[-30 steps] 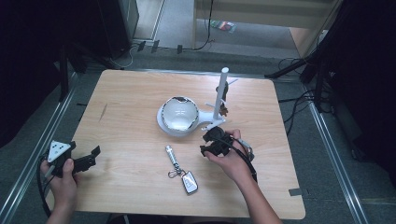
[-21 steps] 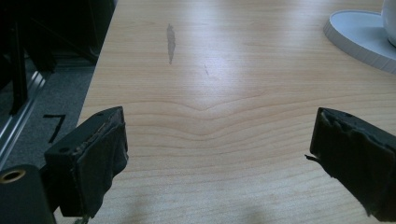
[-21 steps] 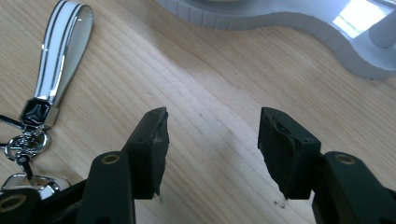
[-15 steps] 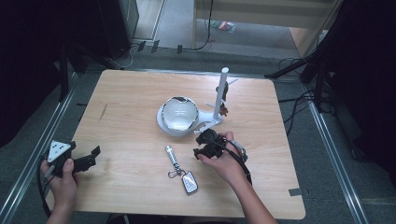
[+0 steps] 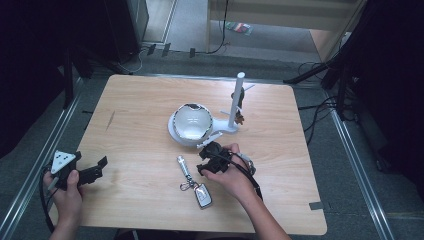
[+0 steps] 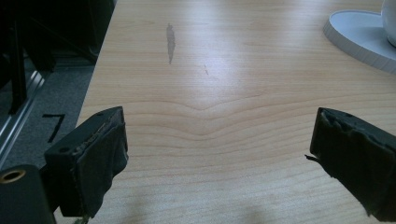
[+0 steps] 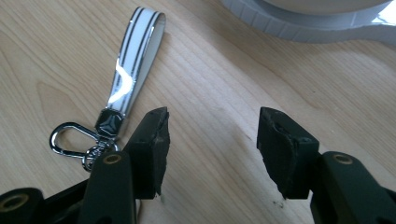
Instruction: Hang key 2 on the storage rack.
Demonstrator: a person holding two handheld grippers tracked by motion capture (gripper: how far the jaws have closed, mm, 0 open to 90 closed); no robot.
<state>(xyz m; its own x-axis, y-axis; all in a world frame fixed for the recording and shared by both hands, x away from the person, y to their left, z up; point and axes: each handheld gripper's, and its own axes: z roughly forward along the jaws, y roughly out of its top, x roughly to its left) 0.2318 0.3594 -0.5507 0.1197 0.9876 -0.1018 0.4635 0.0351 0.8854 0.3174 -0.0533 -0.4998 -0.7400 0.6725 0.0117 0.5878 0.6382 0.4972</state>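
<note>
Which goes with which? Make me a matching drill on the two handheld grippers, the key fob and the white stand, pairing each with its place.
Things:
1. left black two-jaw gripper
2. right black two-jaw gripper
3. dark car key fob with silver strap
4. white stand with upright post

Places:
A. by the strap, jaws open
B. table's left edge
C. behind the shiny bowl's base
D. table's near edge

Pairs: 1-B, 2-A, 3-D, 4-C

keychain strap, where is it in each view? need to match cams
High view: keychain strap lies lower centre, left of the right claw.
Left gripper view: not in it.
Right gripper view: strap upper left, beside the left jaw.
Shared landmark: white round base.
</note>
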